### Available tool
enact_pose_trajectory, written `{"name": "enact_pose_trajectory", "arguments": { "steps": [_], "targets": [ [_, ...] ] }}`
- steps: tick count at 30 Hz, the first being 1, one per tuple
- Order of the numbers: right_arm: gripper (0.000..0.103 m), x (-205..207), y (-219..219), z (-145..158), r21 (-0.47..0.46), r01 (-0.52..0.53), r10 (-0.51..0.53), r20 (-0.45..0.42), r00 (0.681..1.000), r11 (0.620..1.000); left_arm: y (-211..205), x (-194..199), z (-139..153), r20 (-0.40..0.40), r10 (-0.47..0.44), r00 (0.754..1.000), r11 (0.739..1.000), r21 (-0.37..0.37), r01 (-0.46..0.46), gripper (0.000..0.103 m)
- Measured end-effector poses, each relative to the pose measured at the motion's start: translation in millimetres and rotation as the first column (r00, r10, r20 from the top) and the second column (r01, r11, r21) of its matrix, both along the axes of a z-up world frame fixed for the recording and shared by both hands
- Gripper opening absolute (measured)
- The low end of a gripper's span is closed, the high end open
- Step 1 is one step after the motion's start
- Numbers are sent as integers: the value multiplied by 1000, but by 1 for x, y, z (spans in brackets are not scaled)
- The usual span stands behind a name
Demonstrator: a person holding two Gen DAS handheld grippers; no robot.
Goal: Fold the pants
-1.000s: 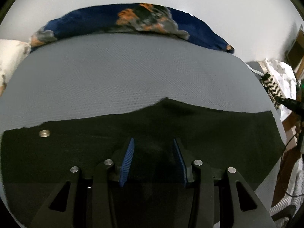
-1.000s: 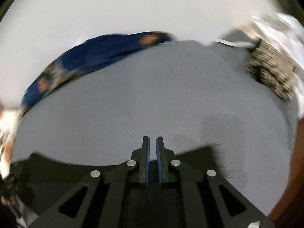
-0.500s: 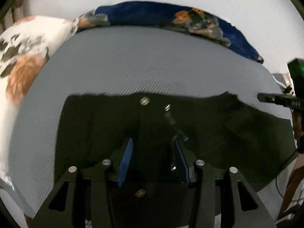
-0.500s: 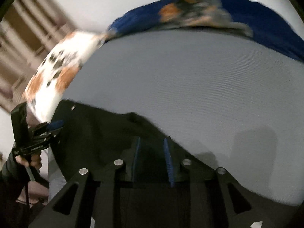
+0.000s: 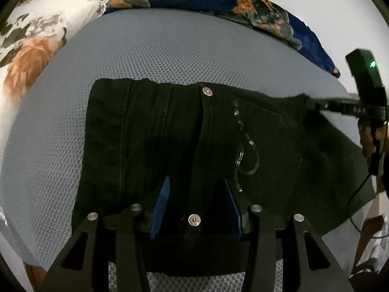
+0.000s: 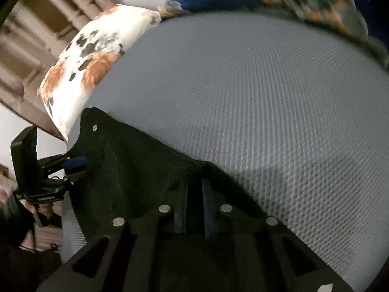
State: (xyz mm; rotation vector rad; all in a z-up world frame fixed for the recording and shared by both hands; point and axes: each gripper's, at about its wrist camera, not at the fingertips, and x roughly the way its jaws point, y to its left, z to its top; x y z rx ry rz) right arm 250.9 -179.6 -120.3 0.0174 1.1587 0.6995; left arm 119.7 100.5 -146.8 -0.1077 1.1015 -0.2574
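Black pants (image 5: 184, 141) lie folded on a grey mesh mattress (image 5: 170, 56), waistband button and a thin chain facing up. My left gripper (image 5: 197, 204) is open, its blue pads either side of the near waist edge with the cloth between them. My right gripper (image 6: 194, 194) is nearly shut, pinching the dark cloth edge of the pants (image 6: 136, 168). The right gripper also shows at the right of the left wrist view (image 5: 313, 103), at the pants' far corner. The left gripper shows at the left of the right wrist view (image 6: 75, 165).
A white floral pillow (image 5: 36, 41) lies at the left end of the bed. A dark blue patterned blanket (image 5: 231, 4) runs along the back against the wall. Cables and clutter (image 5: 364, 219) hang beyond the mattress's right edge.
The pants have been drawn across the mattress and now lie with the waistband and chain in front of my left gripper. My right gripper has swung left and holds the cloth edge.
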Motion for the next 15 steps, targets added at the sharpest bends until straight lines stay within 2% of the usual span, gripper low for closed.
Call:
{"name": "enact_pose_trajectory", "arguments": {
  "steps": [2, 5, 8, 9, 10, 12, 15],
  "targets": [
    [5, 4, 1, 2, -27, 36, -35, 39, 999, 999, -2, 0, 0, 2, -2, 1000, 1000, 10, 2, 46],
    [4, 16, 1, -14, -58, 65, -64, 25, 998, 996, -3, 2, 0, -1, -1, 1000, 1000, 9, 1, 46],
    [4, 17, 4, -19, -50, 88, -86, 24, 996, 995, -4, 2, -1, 0, -3, 1000, 1000, 12, 3, 46],
    [6, 17, 3, -19, -47, 96, -95, 20, 995, 994, -5, 1, -2, 3, -5, 1000, 1000, 19, 5, 46],
    [14, 17, 1, -18, -41, 108, -107, 16, 994, 993, -6, 0, -2, 7, -6, 1000, 1000, 26, 6, 46],
    [23, 14, -6, -7, -31, 160, -159, 26, 987, 987, -9, -3, 1, 31, -10, 999, 999, 42, 9, 46],
    [23, -4, -23, 18, -28, 216, -212, 102, 972, 976, -17, -10, 13, 105, -34, 994, 997, 68, 26, 47]
  ]
}}
